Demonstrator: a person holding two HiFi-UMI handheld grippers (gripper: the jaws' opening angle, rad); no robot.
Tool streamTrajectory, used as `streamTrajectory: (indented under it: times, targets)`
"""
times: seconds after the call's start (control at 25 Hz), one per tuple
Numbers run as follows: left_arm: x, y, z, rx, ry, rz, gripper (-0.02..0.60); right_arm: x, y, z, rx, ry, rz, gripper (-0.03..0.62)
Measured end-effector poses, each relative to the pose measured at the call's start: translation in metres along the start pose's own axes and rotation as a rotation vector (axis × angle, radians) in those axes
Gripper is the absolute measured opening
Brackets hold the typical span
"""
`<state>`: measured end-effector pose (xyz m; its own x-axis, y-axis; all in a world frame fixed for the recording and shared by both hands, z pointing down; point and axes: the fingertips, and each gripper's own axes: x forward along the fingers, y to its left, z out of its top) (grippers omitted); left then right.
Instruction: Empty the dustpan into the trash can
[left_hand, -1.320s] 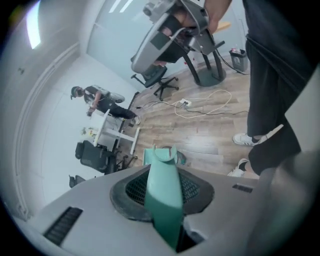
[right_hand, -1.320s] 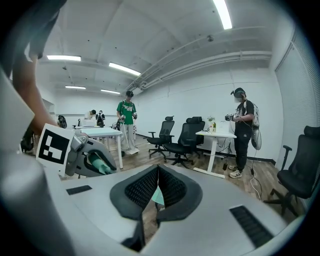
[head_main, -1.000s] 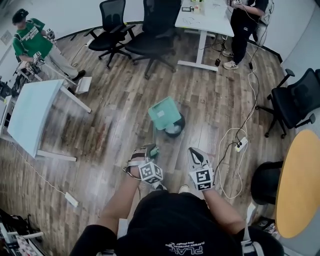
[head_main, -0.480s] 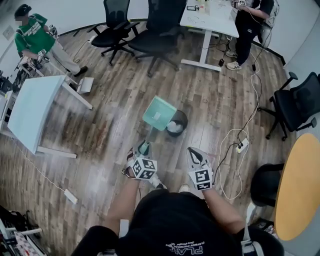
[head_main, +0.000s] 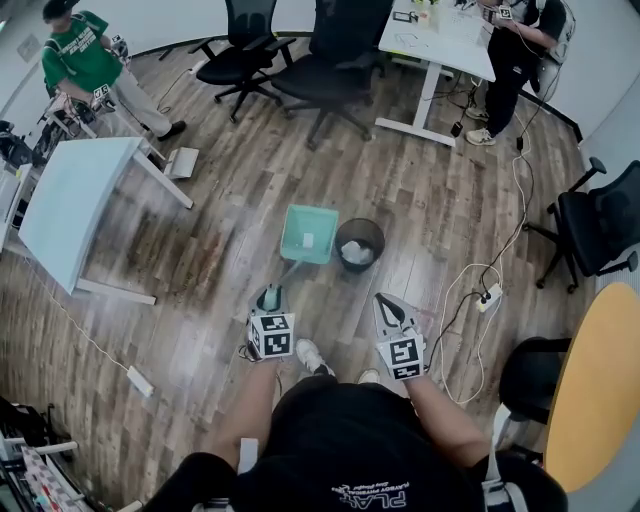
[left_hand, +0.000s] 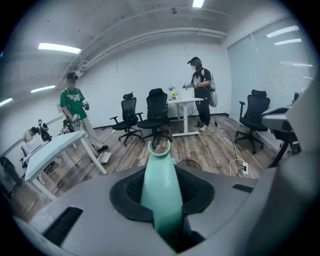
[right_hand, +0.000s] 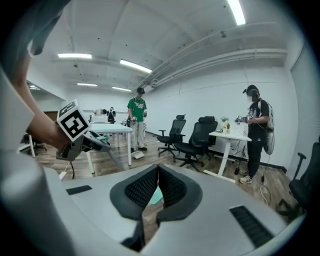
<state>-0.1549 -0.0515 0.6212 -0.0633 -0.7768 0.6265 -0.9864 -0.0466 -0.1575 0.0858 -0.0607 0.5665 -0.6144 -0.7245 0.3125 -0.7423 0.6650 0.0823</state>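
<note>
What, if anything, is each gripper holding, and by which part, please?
The left gripper grips the teal dustpan by the end of its handle; the right gripper holds nothing, jaws together.

**Little readable print: partial lettering on one shirt**

In the head view, the wearer's black fabric shirt (head_main: 350, 440) carries white printed lettering (head_main: 362, 496) at the bottom edge of the picture, seen upside down. The large letters begin "PLA" and the rest is cut off. A smaller line beside it is too small to read.

White print on the green T-shirt (head_main: 80, 58) of a person at the far desk is too blurred to read.

The cubes on the left tongs (head_main: 268, 298) and right tongs (head_main: 386, 306) each show a black-and-white square code marker (head_main: 270, 336), a pattern rather than lettering.
</note>
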Motion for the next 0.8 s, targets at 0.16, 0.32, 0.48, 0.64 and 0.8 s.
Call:
streamTrajectory:
  times: [0.16, 0.32, 0.48, 0.64, 0.8]
  targets:
    - [-0.003, 0.016, -0.014, -0.071, 0.025, 0.033, 0.104, 0.010, 0.006, 0.002, -0.001, 0.002, 0.021, 0.023]
    - [0.004, 0.031, -0.026, -0.100, 0.054, 0.043, 0.104, 0.023, 0.016, 0.004, -0.012, 0.012, 0.041, 0.023]
    - [0.020, 0.041, -0.037, -0.112, 0.088, 0.041, 0.104, 0.038, 0.022, 0.004, -0.020, 0.029, 0.049, 0.023]
    - [0.037, 0.050, -0.047, -0.118, 0.119, 0.028, 0.104, 0.054, 0.024, 0.002, -0.025, 0.048, 0.040, 0.023]
    - [0.048, 0.073, -0.051, -0.112, 0.141, 0.009, 0.104, 0.081, 0.038, 0.010, -0.020, 0.061, 0.032, 0.023]
